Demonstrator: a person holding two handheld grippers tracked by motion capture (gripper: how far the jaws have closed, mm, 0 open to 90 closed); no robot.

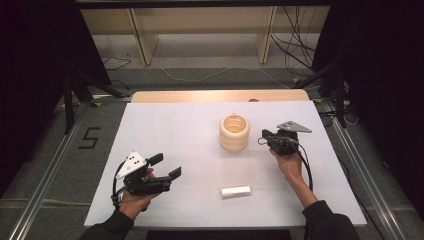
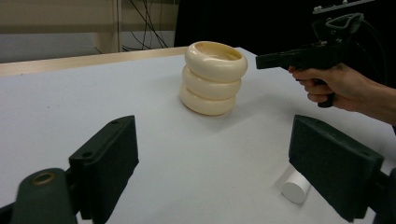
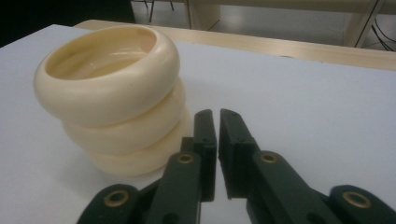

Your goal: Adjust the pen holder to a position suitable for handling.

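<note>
From the high view there's one cream vase [image 1: 234, 132] standing upright a bit right of the table's [image 1: 165, 125] middle, toward the far side. It's built like three fat rings stacked up, open at the top. One white cylinder [image 1: 235, 191] lies on its side near the front edge. The right gripper [image 1: 265, 135] sits just right of the vase, pointing at it; the left gripper [image 1: 166, 166] is over the near-left part of the table, well apart from both things.

Left gripper view — its jaws are spread wide with nothing between them. The vase [image 2: 213, 78] stands farther off with glossy, smooth rings, and the cylinder [image 2: 295, 186] pokes out by the right-hand jaw. The right gripper [image 2: 258, 61] hangs beside the vase's top ring.

Right gripper view — the jaws are nearly together with just a thin slit, gripping nothing, close to the vase's [image 3: 114, 93] lower rings. I can't tell if they touch.
</note>
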